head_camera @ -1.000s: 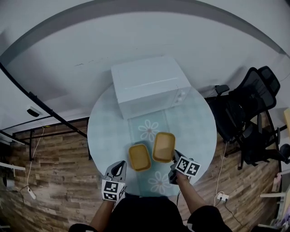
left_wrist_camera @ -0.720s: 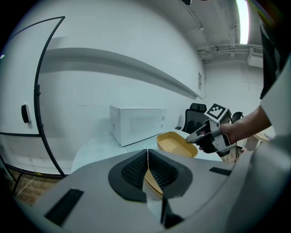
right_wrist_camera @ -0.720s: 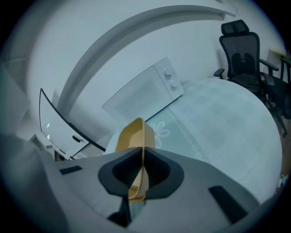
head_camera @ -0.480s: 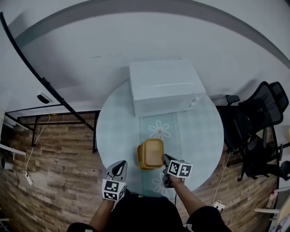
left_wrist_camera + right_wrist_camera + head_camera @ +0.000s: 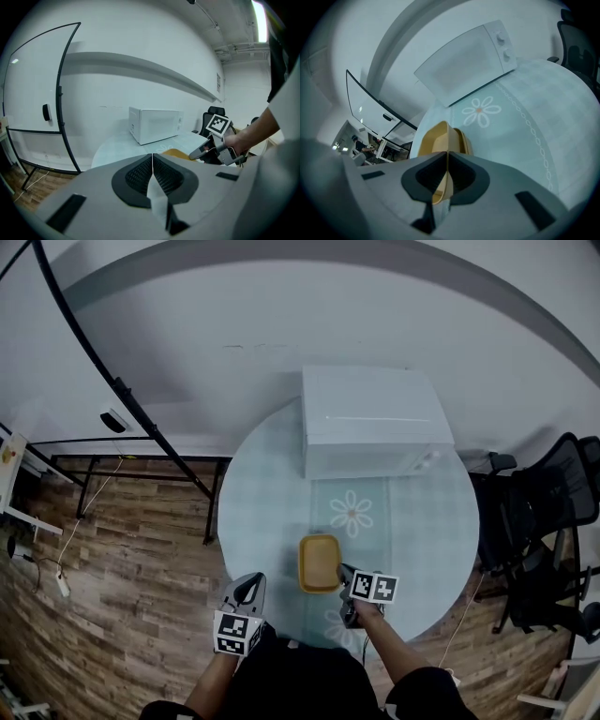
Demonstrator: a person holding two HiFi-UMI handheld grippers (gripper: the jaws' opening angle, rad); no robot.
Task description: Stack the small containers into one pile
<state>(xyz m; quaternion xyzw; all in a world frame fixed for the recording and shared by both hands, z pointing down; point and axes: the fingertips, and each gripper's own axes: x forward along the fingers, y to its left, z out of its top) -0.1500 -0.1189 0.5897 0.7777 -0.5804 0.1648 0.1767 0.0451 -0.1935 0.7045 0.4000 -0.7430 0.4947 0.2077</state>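
The right gripper (image 5: pixel 447 154) has its two dark fingers (image 5: pixel 461 176) pressed together on the near wall of a yellow rounded-rectangle plastic container (image 5: pixel 437 137), the thin rim pinched between them. That tub looks empty inside, and it sits nested in a second yellow container (image 5: pixel 464 140) whose rim shows just beyond it. From the head view the pair reads as one yellow block (image 5: pixel 320 563) low and centre in the frame, on the round pale-blue glass table (image 5: pixel 262 512), just below a printed white flower. The right gripper (image 5: pixel 344 571) meets the block's lower right corner, the forearm rising from the bottom edge behind the marker cube.

The left gripper (image 5: pixel 152 155) has its fingers (image 5: pixel 136 178) closed flat against each other with nothing between them. It hangs at the table's lower left edge (image 5: pixel 252 580), apart from the tubs.

A white microwave oven (image 5: pixel 370 418) stands at the table's upper side, and a black office chair (image 5: pixel 548 512) at far right.
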